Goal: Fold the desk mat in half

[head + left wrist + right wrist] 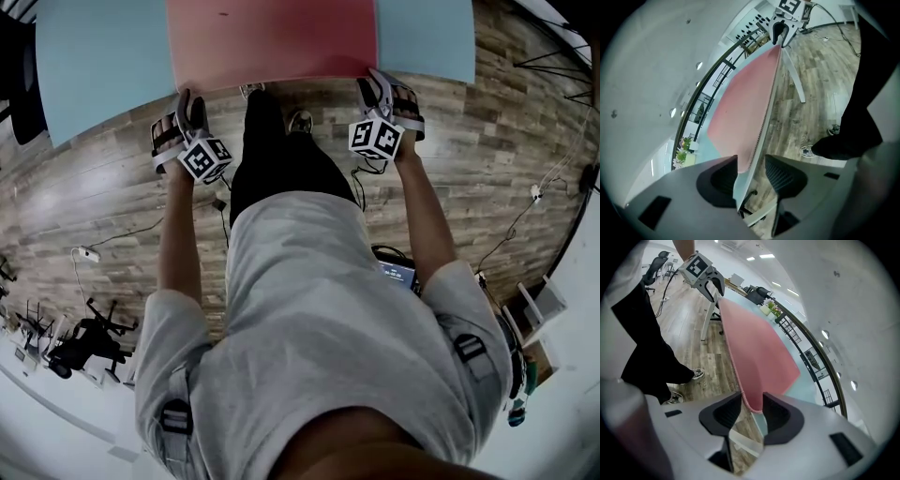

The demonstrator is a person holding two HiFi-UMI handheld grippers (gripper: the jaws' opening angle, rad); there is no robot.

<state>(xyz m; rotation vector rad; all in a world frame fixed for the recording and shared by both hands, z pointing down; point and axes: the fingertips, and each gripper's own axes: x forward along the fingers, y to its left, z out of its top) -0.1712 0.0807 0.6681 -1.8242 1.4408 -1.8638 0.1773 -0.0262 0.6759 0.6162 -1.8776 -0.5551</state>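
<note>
Pink mat flat on blue table. Left gripper, right gripper at its 2 near corners, jaws spread, corners loose between them.

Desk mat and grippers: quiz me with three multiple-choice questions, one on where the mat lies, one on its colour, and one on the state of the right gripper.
1. Where does the desk mat lie?
A. On the floor.
B. On the table, along its near edge.
C. Draped over a chair.

2. What colour is the desk mat?
A. Green.
B. Black.
C. Pink.

3. How does the right gripper stand?
A. Jaws apart, a mat corner between them.
B. Shut on nothing.
C. Jaws apart over bare floor, away from the mat.

Answers:
1 B: the head view shows it flat on the blue table, at the near edge.
2 C: it is pink in all three views.
3 A: the right gripper view shows the jaws spread either side of the mat corner.
</note>
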